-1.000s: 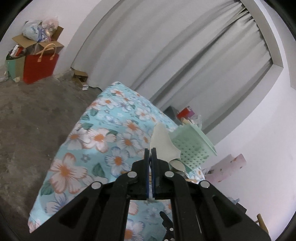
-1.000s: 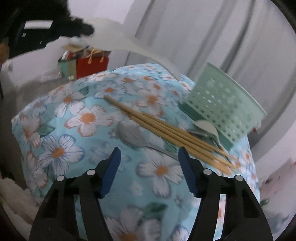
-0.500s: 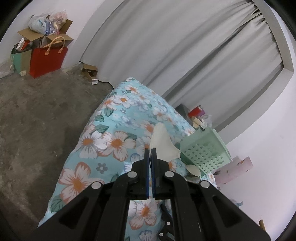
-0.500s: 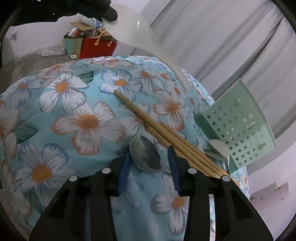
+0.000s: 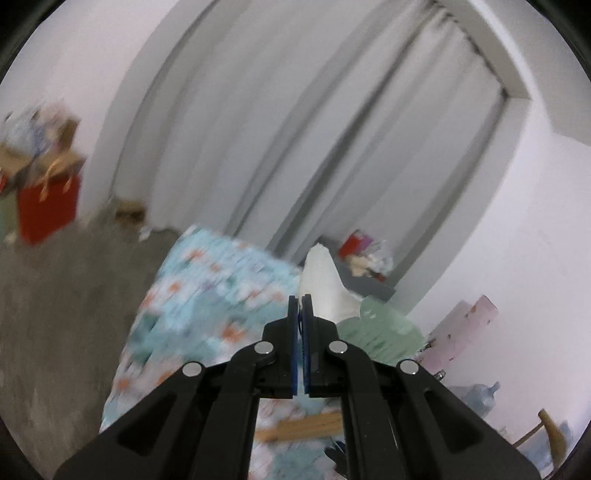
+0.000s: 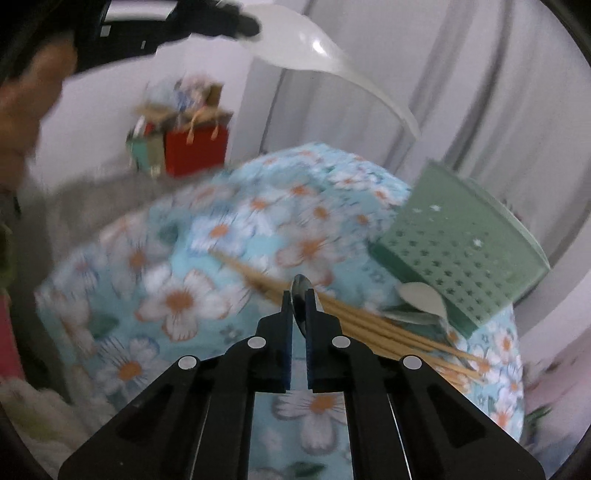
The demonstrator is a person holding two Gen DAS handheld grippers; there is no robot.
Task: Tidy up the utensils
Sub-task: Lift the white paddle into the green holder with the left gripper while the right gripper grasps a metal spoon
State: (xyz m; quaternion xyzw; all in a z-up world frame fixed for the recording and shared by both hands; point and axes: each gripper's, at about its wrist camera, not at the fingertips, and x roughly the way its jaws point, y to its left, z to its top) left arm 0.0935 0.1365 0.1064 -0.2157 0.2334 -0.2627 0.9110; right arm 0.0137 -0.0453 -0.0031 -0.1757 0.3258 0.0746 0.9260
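My left gripper [image 5: 301, 297] is shut on the handle of a large white plastic spoon [image 5: 323, 288], held in the air above the floral tablecloth [image 5: 221, 295]. The right wrist view shows that spoon [image 6: 314, 55] arching overhead from the left gripper [image 6: 240, 26]. My right gripper [image 6: 299, 293] has its jaws closing tight on a metal spoon [image 6: 300, 286], whose bowl stands edgewise between the pads. Wooden chopsticks [image 6: 369, 321] lie on the cloth behind it. A white spoon [image 6: 421, 299] rests against the green perforated basket [image 6: 461, 243].
A person's hand [image 6: 22, 92] holds the left gripper. A red bag [image 6: 195, 147] and boxes sit on the floor by the far wall. Grey curtains [image 5: 295, 147] hang behind the table. The basket [image 5: 380, 332] stands near the table's far right edge.
The right gripper's jaws closed onto the metal spoon and lifted it off the cloth. The left gripper rose with the white spoon; both views are now blurred by motion.
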